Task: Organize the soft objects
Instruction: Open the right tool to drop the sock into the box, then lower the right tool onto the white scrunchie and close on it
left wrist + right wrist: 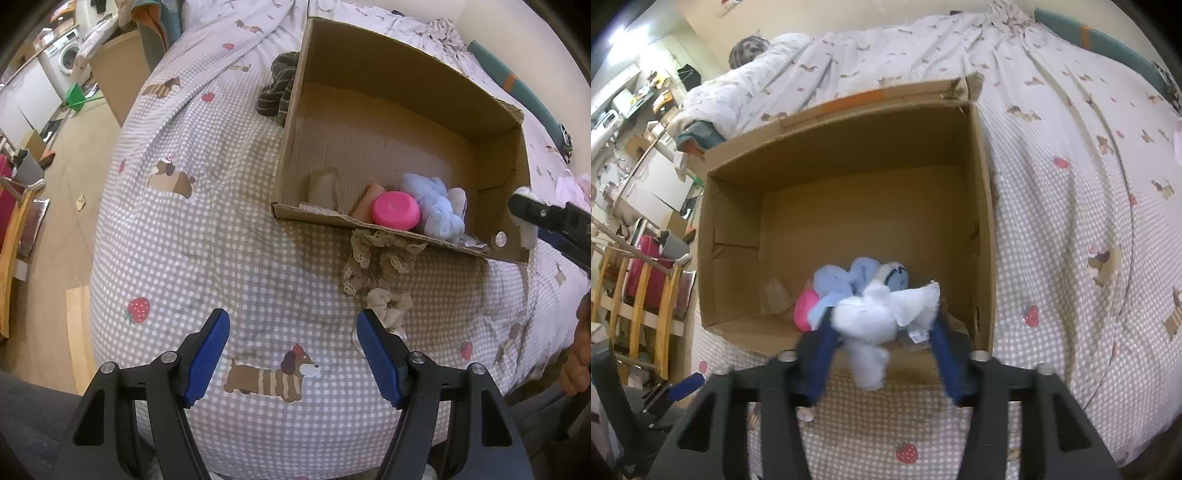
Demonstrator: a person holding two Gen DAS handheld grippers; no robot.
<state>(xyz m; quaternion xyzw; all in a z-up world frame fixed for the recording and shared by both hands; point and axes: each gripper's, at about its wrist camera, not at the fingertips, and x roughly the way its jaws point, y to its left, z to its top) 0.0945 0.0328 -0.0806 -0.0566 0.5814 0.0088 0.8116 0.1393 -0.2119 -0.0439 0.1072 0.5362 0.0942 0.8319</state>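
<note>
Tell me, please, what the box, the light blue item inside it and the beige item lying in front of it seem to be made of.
Box: corrugated cardboard, matte brown; a torn, fluted edge shows at the rim.
Light blue item: probably fleece or terry fabric; its surface looks fuzzy and lumpy.
Beige item: likely lace or crocheted cloth, with openwork scalloped edges visible.

Matt corrugated cardboard box (pixel 406 122) (torn rim), fluffy blue toy (pixel 436 206), woven checked bedspread (pixel 229 236)

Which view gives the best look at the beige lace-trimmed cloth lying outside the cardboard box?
The left wrist view: the beige lace-trimmed cloth lies in plain sight on the checked bedspread, against the cardboard box. The right wrist view shows none of it.
</note>
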